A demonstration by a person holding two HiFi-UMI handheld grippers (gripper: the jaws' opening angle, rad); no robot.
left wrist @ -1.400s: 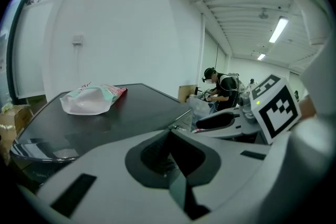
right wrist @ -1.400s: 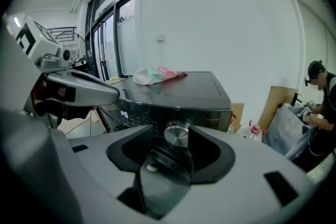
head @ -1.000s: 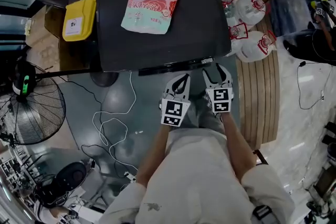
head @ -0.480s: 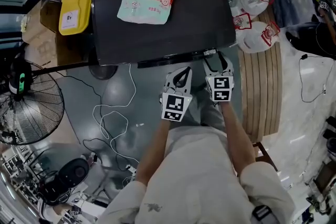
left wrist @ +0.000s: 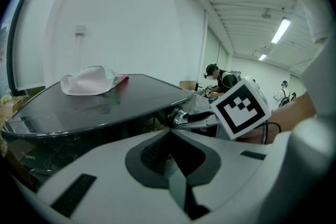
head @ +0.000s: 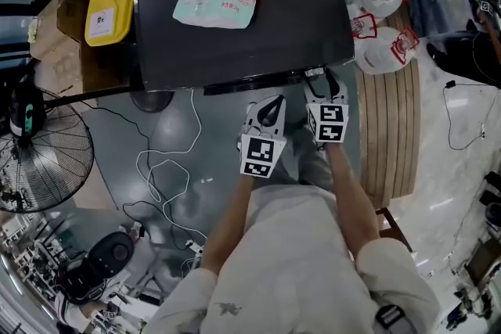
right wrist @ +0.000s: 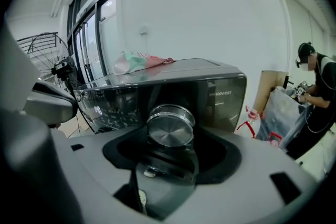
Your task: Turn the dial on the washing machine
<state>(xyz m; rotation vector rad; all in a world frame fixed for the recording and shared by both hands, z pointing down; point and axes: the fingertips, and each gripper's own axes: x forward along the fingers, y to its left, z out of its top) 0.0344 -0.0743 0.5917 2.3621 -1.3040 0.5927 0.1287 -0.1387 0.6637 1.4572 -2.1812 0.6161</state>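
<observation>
The right claw (head: 319,84), its jaws just having been opening, is standing released around the stiff, polished, likely slippery metal dial (right wrist: 170,124) on the washing machine's (head: 290,19) near front panel, toward its right end, probably needing a firm pinch across the rim, while the left claw (left wrist: 170,134) is hanging clenched and empty.

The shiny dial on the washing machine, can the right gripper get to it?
Probably yes. The right gripper has just been opening its jaws, and the dial sits in the gap between them, nothing in the way, apparently not squeezed yet.
</observation>
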